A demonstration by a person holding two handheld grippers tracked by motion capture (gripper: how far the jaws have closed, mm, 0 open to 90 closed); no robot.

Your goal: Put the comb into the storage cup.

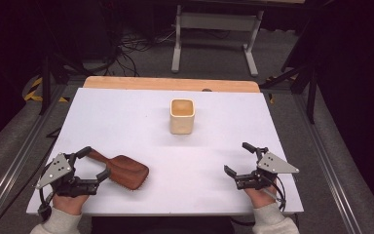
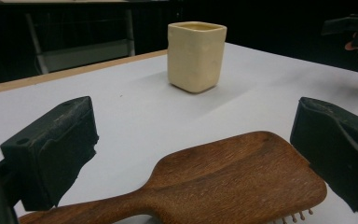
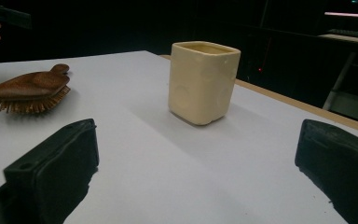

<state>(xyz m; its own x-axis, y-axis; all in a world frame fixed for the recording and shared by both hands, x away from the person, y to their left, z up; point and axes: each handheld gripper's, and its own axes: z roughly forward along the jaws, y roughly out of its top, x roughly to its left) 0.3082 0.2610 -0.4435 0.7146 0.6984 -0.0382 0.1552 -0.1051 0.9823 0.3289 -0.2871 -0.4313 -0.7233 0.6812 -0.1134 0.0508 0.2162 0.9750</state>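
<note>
Left gripper (image 1: 91, 163) jaws spread, straddling brown wooden paddle hairbrush (image 1: 123, 171) lying bristles-down on white surface (image 1: 126, 122) — not pinching yet. Close squarely on handle neck, probably narrowest part. Right gripper (image 1: 238, 158) jaws spread, empty — keep clear.

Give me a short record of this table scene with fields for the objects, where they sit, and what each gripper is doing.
surface: white table
hairbrush: wooden, bristles down, lying flat at the near left
cup: cream, square-sided, upright, mid-table toward the far edge
left gripper: open, jaws either side of the hairbrush, not pressing it
right gripper: open, nothing between its jaws, near right
</note>
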